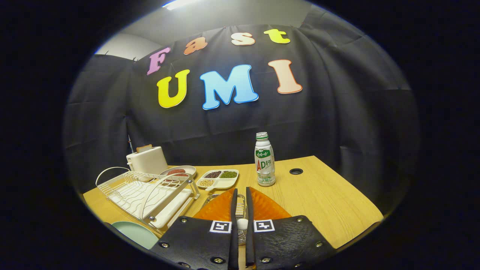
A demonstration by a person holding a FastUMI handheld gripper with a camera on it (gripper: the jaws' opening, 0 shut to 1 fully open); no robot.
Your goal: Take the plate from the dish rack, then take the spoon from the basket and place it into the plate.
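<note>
Nearest to my camera are the two fingers of the hand-held gripper (240,195), which stand almost together, with only a thin slit between them. In this slit I see a small white rounded thing (242,224), perhaps the end of the spoon, but the view is too narrow to be sure, and I cannot tell if the fingers really press on it. Under and just ahead of the fingers lies a wire basket (241,210) on the table (318,198), mostly hidden by them.

To the left of the fingers the white dish rack (144,193) stands on the table, with its wire handles up and no dish in its slots. A pale green plate (137,232) lies flat on the table just beside the near corner of the rack, left of the gripper body.

Beyond the rack I see a white toaster (147,160) with a slice of bread in it, a round dish with something red (179,172), and a divided tray with beans (218,179). A drink bottle (264,160) stands upright beyond the fingers, a little to the right, and further right is a cable hole (296,171) in the table.
</note>
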